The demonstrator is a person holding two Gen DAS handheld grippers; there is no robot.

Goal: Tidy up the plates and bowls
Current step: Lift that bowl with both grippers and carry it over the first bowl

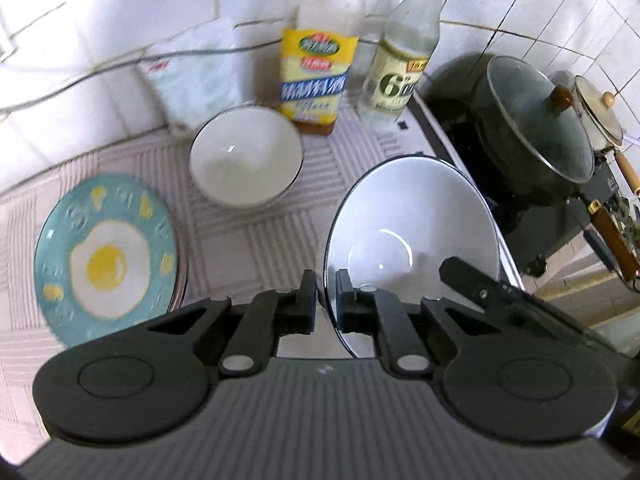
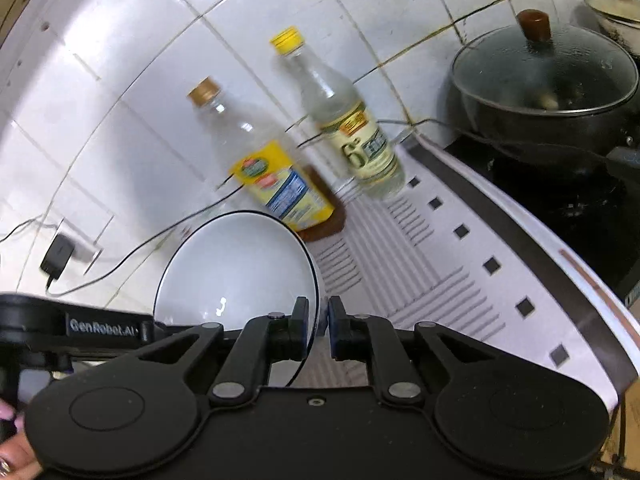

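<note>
A white bowl with a dark rim (image 1: 412, 224) is held tilted above the counter by both grippers. My left gripper (image 1: 326, 296) is shut on its near-left rim. My right gripper (image 2: 318, 322) is shut on the opposite rim of the same bowl (image 2: 236, 264); its finger (image 1: 472, 280) shows in the left wrist view. A second white bowl (image 1: 246, 156) sits upright on the counter farther back. A teal plate with a fried-egg picture (image 1: 106, 256) lies on the counter to the left.
Two bottles stand at the tiled wall: a yellow-labelled one (image 1: 316, 76) and a yellow-capped one (image 1: 404, 60). A white bag (image 1: 192, 80) leans on the wall. A stove at right holds a black lidded pot (image 1: 532, 128) and a smaller pan (image 1: 600, 116). A cable and charger (image 2: 58, 258) run along the wall.
</note>
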